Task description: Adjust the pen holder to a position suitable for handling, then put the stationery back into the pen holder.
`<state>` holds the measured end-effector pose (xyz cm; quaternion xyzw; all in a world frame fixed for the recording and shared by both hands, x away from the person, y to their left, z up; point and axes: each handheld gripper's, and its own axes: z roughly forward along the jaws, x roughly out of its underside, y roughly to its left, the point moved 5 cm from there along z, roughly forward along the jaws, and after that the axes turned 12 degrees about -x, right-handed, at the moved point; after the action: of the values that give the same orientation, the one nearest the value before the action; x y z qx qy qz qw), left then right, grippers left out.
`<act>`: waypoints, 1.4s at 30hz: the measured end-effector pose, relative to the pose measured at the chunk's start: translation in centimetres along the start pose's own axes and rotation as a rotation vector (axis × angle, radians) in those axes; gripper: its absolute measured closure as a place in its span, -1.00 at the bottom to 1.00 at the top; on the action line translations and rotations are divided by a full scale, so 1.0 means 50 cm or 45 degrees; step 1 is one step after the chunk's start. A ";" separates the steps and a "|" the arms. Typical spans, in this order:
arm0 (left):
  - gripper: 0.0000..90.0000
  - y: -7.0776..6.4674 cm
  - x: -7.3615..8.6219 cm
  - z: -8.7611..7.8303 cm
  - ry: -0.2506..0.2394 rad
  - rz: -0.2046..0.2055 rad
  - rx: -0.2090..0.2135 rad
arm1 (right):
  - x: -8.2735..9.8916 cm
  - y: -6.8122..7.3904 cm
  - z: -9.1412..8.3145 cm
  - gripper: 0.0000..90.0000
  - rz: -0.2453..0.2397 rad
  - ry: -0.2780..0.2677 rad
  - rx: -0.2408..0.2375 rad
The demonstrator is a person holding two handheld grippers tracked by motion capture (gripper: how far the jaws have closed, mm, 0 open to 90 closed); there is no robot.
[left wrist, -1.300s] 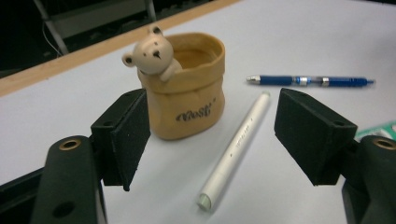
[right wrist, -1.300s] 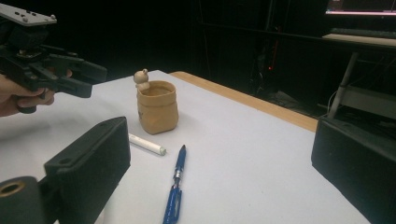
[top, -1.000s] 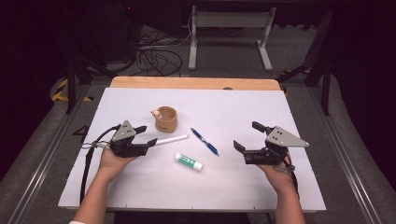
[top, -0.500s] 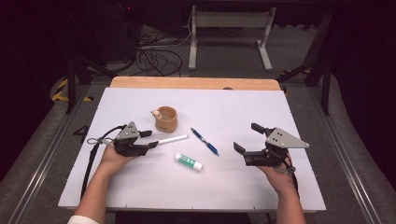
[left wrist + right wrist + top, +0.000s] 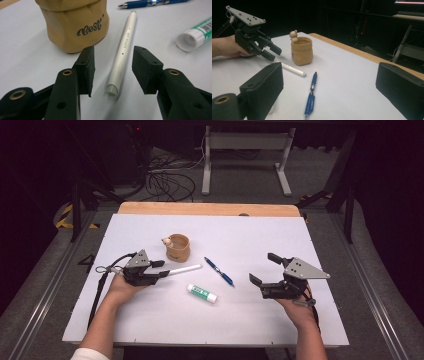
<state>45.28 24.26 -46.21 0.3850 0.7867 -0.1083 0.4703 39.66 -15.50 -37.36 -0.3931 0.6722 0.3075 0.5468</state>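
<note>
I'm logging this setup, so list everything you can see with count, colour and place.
white pen: one, white, between the left tool's open jaws, untouched.
tan cup: one, tan with a small figure on its rim, behind the white pen.
blue pen: one, blue, table centre.
glue stick: one, white and green, lying near the centre.
table: one, white top, wooden far edge.
left tool: one, black, jaws just been closing around the white pen.
right tool: one, black, open, at the right.

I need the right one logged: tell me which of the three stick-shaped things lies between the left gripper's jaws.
The white pen. It lies between the left gripper, untouched; the blue pen and glue stick lie farther right.
</note>
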 end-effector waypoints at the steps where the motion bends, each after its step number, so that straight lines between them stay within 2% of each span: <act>1: 0.19 -0.001 0.001 0.000 0.006 -0.001 0.003 | 0.000 0.000 0.000 -0.81 -0.002 0.000 -0.001; 13: 0.19 -0.004 0.001 0.003 0.020 0.014 -0.001 | 0.000 0.002 0.003 -0.81 -0.001 0.000 -0.004; 16: 0.20 -0.005 0.001 0.003 0.025 0.031 -0.004 | -0.001 0.001 0.001 -0.81 0.001 -0.001 -0.003; 27: 0.21 -0.006 0.001 0.006 0.041 0.033 -0.017 | -0.002 0.001 0.001 -0.81 -0.004 -0.008 -0.002; 29: 0.21 -0.008 0.002 0.008 0.062 0.025 -0.003 | -0.002 0.002 0.001 -0.81 -0.005 -0.007 -0.003; 30: 0.21 -0.006 0.001 0.010 0.069 0.048 -0.017 | -0.002 0.002 0.001 -0.81 -0.005 -0.007 -0.003; 33: 0.21 -0.013 0.002 0.013 0.097 0.060 -0.010 | -0.002 0.002 0.000 -0.81 -0.006 -0.005 -0.002; 36: 0.21 -0.010 0.002 0.014 0.095 0.056 -0.014 | -0.002 0.002 -0.001 -0.81 -0.004 -0.008 -0.002; 42: 0.21 -0.013 0.003 0.019 0.137 0.061 -0.008 | -0.001 0.002 -0.003 -0.81 -0.003 -0.008 0.003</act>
<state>45.41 23.38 -46.98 0.4074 0.8019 -0.0736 0.4309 39.50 -15.58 -37.25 -0.3923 0.6703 0.3071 0.5499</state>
